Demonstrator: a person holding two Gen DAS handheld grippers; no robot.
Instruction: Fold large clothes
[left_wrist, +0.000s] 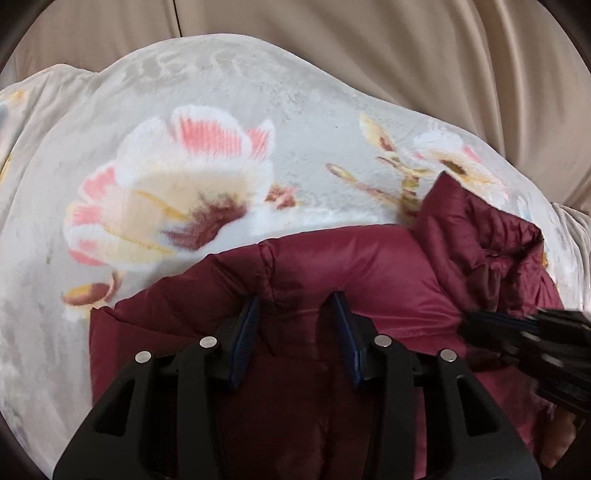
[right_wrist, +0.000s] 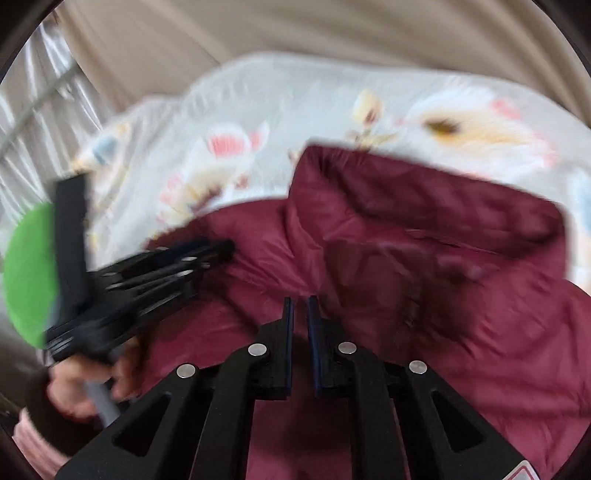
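a maroon puffer jacket (left_wrist: 369, 273) lay bunched on a pale blanket (left_wrist: 229, 110) printed with large pink and cream flowers, its padded body nearest the cameras and a rumpled, darker fold (left_wrist: 480, 229) rising at its far right side. beige curtains (left_wrist: 369, 44) hung behind the blanket. the left gripper (left_wrist: 295, 306) pointed down at the jacket with its jaws partly open, the blue-edged fingers (left_wrist: 245, 325) standing on either side of a puckered seam in the fabric; whether the pads actually pinched the cloth could not be told. in the right wrist view the right gripper (right_wrist: 300, 306) hung over the jacket's near edge with its jaws drawn together, only a thin slit between the pads, and nothing could be seen caught between them. the same view, blurred, showed the left gripper from the side at the jacket's left edge, a green disc (right_wrist: 29, 273) on its body and the person's hand (right_wrist: 85, 387) wrapped round its handle. a pink sleeve (right_wrist: 33, 443) showed at the lower left corner.
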